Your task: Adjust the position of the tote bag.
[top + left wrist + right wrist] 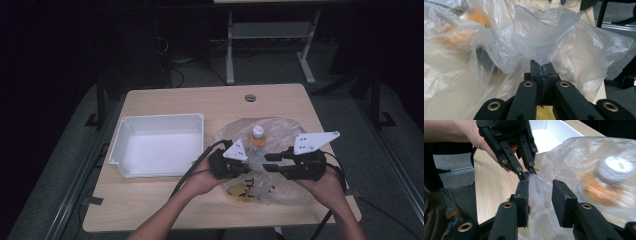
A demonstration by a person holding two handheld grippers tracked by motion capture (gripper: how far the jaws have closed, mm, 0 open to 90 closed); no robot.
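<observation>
Left tool (541, 65) pinches the thin clear plastic bag (280, 132); right tool (540, 195) half-open around it. Film's limp and slippery, so grip bunched folds.

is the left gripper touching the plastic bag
Touching. In the left gripper view, the left gripper has its jaws shut on a pinched fold of the plastic bag, which fans out above them.

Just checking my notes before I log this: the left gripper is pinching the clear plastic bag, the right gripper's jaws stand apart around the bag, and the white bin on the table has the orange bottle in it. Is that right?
Not quite. The white bin has nothing in it; the high view shows the orange bottle inside the plastic bag. The rest holds: the left gripper pinches the bag, and the right gripper has its jaws apart around it.
</observation>
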